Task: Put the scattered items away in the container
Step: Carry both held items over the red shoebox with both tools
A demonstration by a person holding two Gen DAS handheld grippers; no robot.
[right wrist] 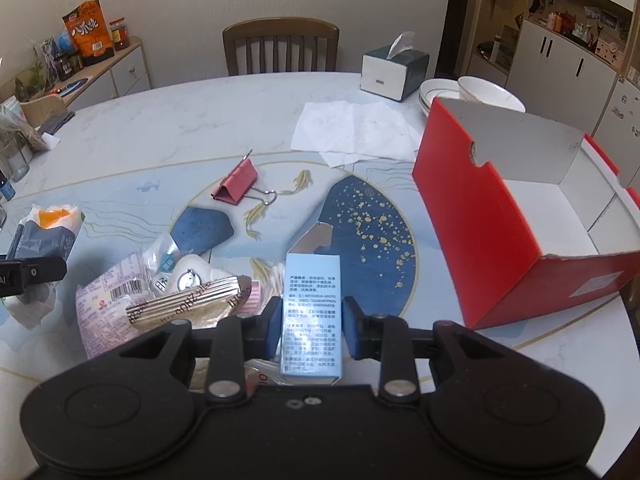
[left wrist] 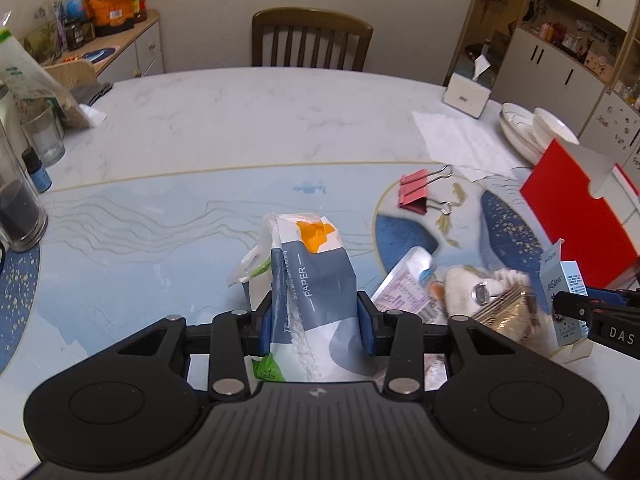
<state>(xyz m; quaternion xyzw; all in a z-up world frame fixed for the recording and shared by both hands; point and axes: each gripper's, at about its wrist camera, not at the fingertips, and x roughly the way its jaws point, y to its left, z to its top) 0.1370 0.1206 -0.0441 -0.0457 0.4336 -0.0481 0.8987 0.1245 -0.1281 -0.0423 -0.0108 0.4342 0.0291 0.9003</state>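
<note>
Fingers of my left gripper point(left wrist: 314, 318) were clamped on the tissue pack point(left wrist: 310, 276), its blue pads pressing both long sides; those of my right gripper point(right wrist: 312, 326) were clamped on the pale blue carton point(right wrist: 312, 312), held upright with its top flap open. Both items sat low over the table point(left wrist: 240, 120), neither yet above the red box point(right wrist: 500, 240), which stood open at the right, tilted toward me, its white interior showing nothing inside as far as I could see. I judged the task barely begun: two items grasped, none delivered. Left on the table were the pink binder clip point(right wrist: 238, 184), far of centre, and a near pile between my grippers comprising a pink printed packet point(right wrist: 108, 300), a gold striped packet point(right wrist: 188, 308), cotton swabs point(right wrist: 276, 276) and a small round white piece I could not identify. My right gripper pointed forward with the box just to its right; my left gripper pointed forward at the left of the pile, well apart from the box. Beyond lay loose tissues point(right wrist: 356, 128), a tissue box point(right wrist: 394, 72) and stacked bowls point(right wrist: 480, 88).
</note>
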